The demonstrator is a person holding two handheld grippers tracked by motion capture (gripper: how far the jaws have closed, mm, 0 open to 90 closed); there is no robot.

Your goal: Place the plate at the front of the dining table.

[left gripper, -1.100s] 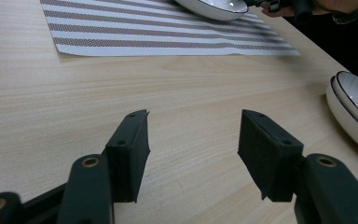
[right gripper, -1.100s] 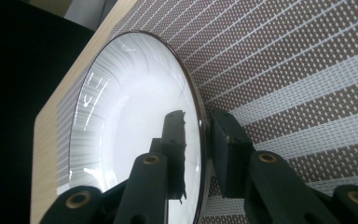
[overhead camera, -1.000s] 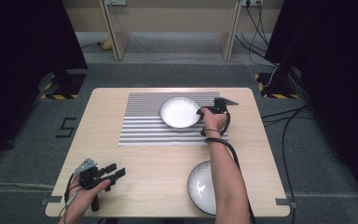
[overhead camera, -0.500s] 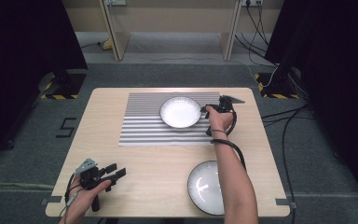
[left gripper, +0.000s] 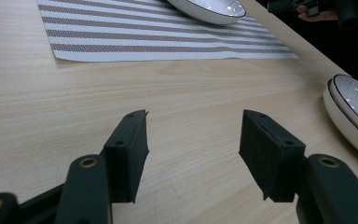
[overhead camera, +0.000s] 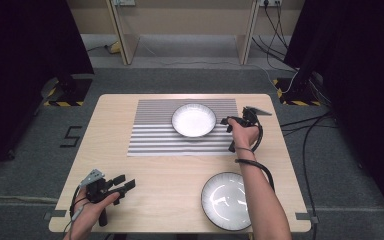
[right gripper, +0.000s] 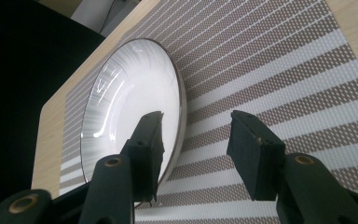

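Observation:
A white plate (overhead camera: 194, 120) with a thin dark rim rests on the grey-and-white striped placemat (overhead camera: 150, 140) at the table's far middle. My right gripper (overhead camera: 226, 121) stands open at the plate's right edge. In the right gripper view the plate (right gripper: 130, 98) lies flat on the placemat (right gripper: 284, 70), and my right gripper (right gripper: 196, 140) has one jaw over the rim and the other over the mat. A second white plate (overhead camera: 227, 200) sits at the front right, partly under the right forearm. My left gripper (overhead camera: 125, 184) rests open at the front left, and in its own view the left gripper (left gripper: 193, 140) holds nothing above bare wood.
The wooden table (overhead camera: 130, 220) has bare room between the placemat and its front edge. From the left gripper view the front plate (left gripper: 354, 107) lies to the right and the placemat (left gripper: 158, 37) ahead. Cables (overhead camera: 300, 125) trail off the table's right side.
The right hand and forearm have shifted a little to the right, so more of the front plate shows. The plate on the mat and the left gripper have not moved.

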